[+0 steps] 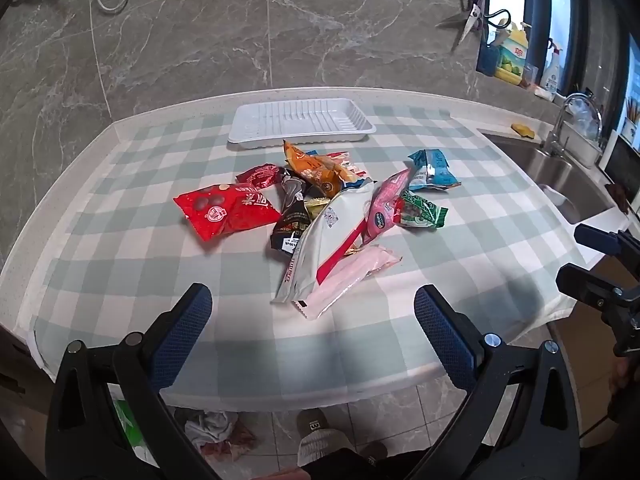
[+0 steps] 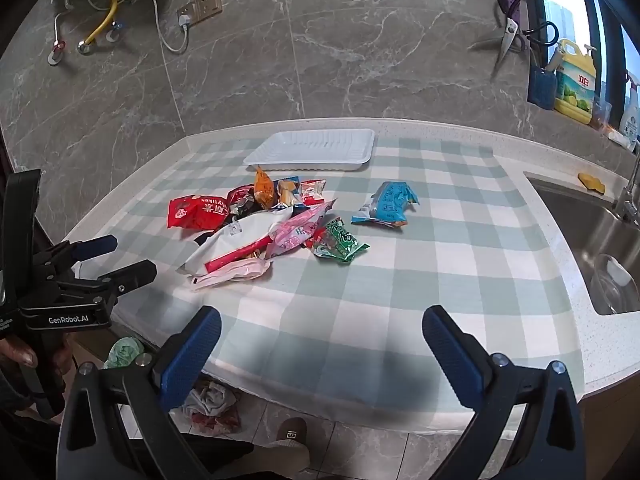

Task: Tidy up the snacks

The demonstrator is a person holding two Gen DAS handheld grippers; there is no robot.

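Checked green-and-white cloth (image 1: 120, 264) covers the counter (image 2: 592, 344), and we hold both claws above its near edge. Our left gripper (image 1: 312, 316) and right gripper (image 2: 320, 332) are both released, jaws wide, grasping nothing. A heap of snack packets (image 1: 320, 216) lies mid-counter, with a red packet (image 1: 224, 210) at its left side. A blue packet (image 2: 386, 204) sits just apart, toward the sink (image 2: 608, 240). An empty white tray (image 1: 302, 122) rests near the counter's far edge.
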